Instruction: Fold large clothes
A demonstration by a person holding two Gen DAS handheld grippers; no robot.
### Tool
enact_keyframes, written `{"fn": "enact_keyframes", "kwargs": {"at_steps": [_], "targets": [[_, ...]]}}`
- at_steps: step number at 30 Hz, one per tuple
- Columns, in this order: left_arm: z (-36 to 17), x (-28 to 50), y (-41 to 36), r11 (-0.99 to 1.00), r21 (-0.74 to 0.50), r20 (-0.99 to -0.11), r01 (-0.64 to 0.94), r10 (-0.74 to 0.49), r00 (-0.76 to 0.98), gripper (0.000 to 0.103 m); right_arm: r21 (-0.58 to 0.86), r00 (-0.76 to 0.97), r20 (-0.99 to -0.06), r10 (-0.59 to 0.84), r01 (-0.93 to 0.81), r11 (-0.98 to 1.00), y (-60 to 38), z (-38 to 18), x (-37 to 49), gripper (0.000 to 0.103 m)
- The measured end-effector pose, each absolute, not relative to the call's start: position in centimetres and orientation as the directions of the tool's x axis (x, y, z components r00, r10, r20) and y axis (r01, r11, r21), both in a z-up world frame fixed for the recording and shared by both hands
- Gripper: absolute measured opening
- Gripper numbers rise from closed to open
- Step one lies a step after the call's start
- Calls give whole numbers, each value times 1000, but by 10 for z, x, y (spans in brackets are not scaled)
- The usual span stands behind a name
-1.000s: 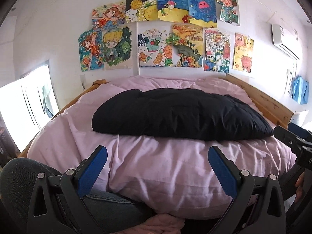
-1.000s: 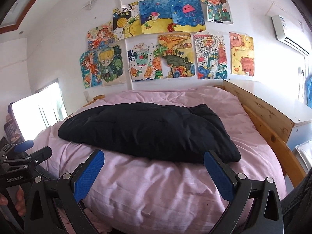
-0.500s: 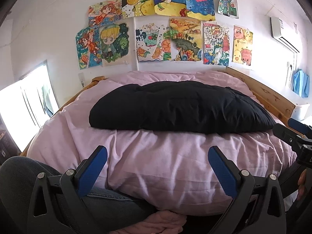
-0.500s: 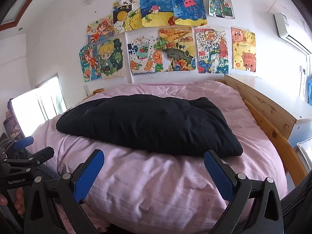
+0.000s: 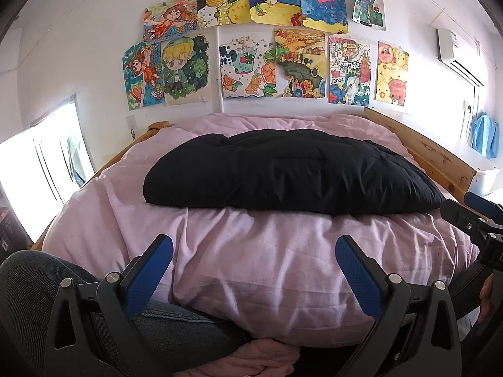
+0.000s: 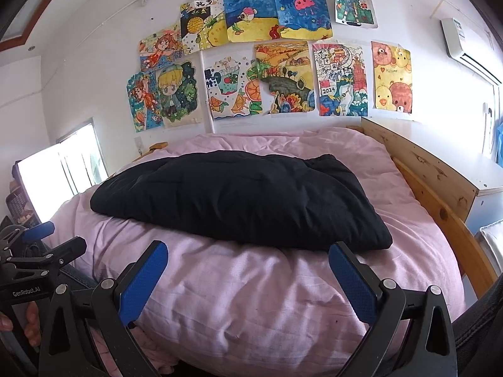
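Observation:
A black quilted garment (image 5: 292, 172) lies folded into a flat, wide bundle on the pink duvet (image 5: 251, 257) of the bed. It also shows in the right wrist view (image 6: 239, 201). My left gripper (image 5: 254, 245) is open and empty, held off the near edge of the bed, short of the garment. My right gripper (image 6: 248, 249) is open and empty too, its right blue pad (image 6: 352, 282) just below the garment's near right corner. Each gripper shows at the edge of the other's view: the right gripper (image 5: 471, 216) and the left gripper (image 6: 41, 251).
A wooden bed frame (image 6: 440, 188) runs along the right side, with a white cabinet (image 6: 490, 188) behind it. Drawings (image 5: 267, 47) cover the far wall. A bright window (image 5: 41, 169) is at the left. My jeans-clad knee (image 5: 37, 289) is at the lower left.
Both cameras have tilted down slightly and the wall drawings now sit lower in view. The garment has not moved. Both grippers stay open.

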State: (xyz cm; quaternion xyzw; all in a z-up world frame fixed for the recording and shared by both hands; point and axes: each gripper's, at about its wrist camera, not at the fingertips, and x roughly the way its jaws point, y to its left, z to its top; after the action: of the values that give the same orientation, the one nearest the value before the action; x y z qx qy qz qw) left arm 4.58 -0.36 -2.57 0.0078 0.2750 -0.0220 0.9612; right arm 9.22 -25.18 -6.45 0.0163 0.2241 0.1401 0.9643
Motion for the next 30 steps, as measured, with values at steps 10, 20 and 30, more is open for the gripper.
{"fn": "enact_keyframes", "kwargs": {"at_steps": [10, 20, 30], "targets": [[-26, 46, -3, 999, 2, -530, 46, -38, 847, 101, 98, 860, -429, 276, -259, 961, -253, -66, 93, 103], [-26, 46, -3, 999, 4, -529, 46, -37, 848, 101, 99, 860, -430, 277, -260, 961, -254, -66, 93, 103], [-26, 46, -2, 999, 4, -528, 46, -37, 849, 101, 100, 860, -430, 277, -259, 961, -254, -66, 93, 103]]}}
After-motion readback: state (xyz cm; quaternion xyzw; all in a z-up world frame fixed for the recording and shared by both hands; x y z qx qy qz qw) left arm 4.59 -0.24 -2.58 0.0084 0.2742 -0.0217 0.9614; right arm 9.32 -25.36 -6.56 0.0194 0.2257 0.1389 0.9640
